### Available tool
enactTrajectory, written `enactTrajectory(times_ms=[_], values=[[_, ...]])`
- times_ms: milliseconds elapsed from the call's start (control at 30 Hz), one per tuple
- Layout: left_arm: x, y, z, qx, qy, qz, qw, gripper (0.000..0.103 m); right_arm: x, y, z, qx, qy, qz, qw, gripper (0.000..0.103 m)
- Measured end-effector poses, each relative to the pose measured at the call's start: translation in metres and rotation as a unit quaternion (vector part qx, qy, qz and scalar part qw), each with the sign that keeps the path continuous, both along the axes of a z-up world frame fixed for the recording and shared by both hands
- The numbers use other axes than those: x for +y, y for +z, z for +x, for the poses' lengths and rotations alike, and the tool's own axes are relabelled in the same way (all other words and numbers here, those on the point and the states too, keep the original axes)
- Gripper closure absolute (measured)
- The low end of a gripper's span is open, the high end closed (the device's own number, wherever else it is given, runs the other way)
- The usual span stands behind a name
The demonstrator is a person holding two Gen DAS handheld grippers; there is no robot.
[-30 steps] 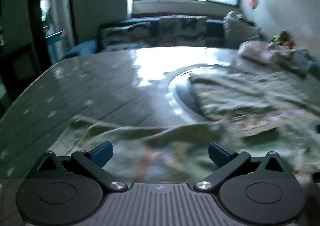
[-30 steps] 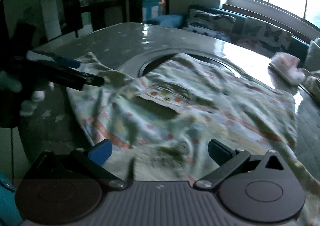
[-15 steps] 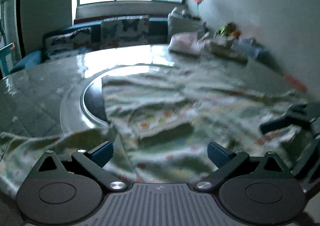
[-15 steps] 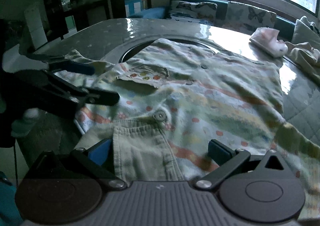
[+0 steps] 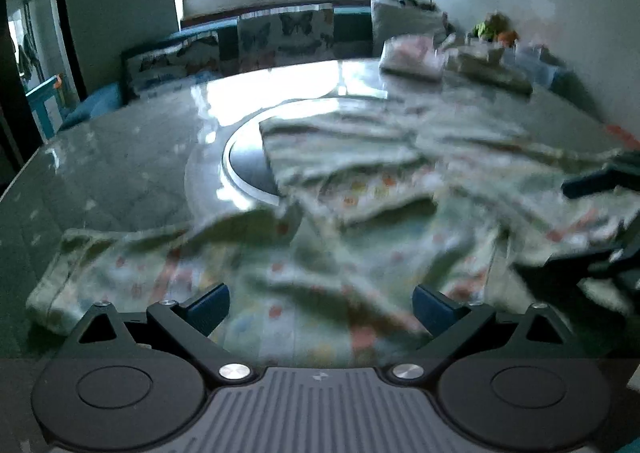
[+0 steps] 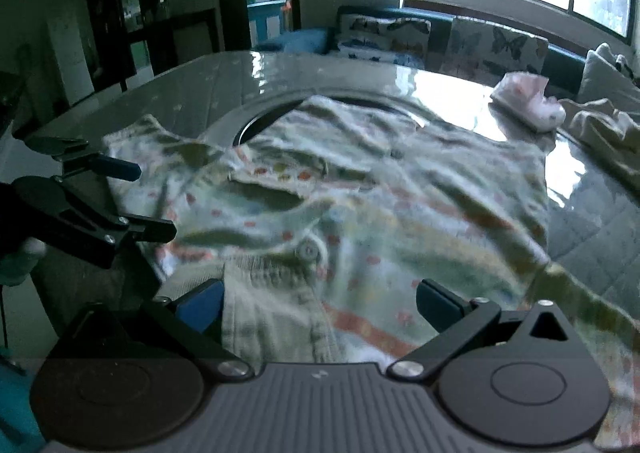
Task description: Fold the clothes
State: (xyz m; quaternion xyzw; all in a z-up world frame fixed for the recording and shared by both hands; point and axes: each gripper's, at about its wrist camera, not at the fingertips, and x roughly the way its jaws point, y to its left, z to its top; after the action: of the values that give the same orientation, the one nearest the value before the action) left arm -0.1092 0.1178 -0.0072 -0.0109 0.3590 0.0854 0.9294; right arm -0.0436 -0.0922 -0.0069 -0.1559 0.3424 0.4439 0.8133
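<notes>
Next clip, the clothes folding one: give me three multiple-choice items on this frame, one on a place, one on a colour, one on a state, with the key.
1. Where does the shirt lie?
A. on the table
B. on the sofa
C. on the floor

2. What colour are the pads of the left tongs?
A. red
B. blue
C. white

3. How do the right tongs stand?
A. shut on the shirt
B. shut on nothing
C. open

Key: 1 A, the shirt is spread over the glossy tabletop. 2 B, both pads show blue. 3 C, a wide gap parts the pads, with cloth below.
</notes>
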Motion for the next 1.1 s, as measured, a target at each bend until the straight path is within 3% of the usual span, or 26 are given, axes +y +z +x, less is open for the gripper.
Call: enactTrajectory(times_ms=[133,267,400,633,800,1100], values=[[-0.006,0.001,0.017,-0.024,0.003,0.003,0.9997,0.003,0.002,0.0,0.006,0.003,-0.013,0.013,1.0,0.0],[-0.008,-0.018,0.022,0.007,0.004,0.026,0.9996,0.002,-0.001,-0.001,0.007,0.011,-0.017,0.015,1.0,0.0],[0.002,-0.02,0.003,0.003,0.016,0.018,0.9997,0.002,-0.008,0.002,0.003,0.016,-0.01,0.017,1.0,0.0],[0.018,-0.015,-0.004,0.016,0.05,-0.02,0.9984,0.0,-0.012,0.004,0.016,0.007,-0.038,0.033,0.999,0.0],[0.026,-0.013,-0.003,0.019,0.067,-0.049,0.9963,0.0,-0.011,-0.02,0.03,0.018,-0.079,-0.004,0.997,0.0],[0.052,-0.007,-0.011,0.01,0.133,-0.066,0.9889,0.0,-0.022,-0.031,0.021,-0.021,-0.067,0.023,0.997,0.0]])
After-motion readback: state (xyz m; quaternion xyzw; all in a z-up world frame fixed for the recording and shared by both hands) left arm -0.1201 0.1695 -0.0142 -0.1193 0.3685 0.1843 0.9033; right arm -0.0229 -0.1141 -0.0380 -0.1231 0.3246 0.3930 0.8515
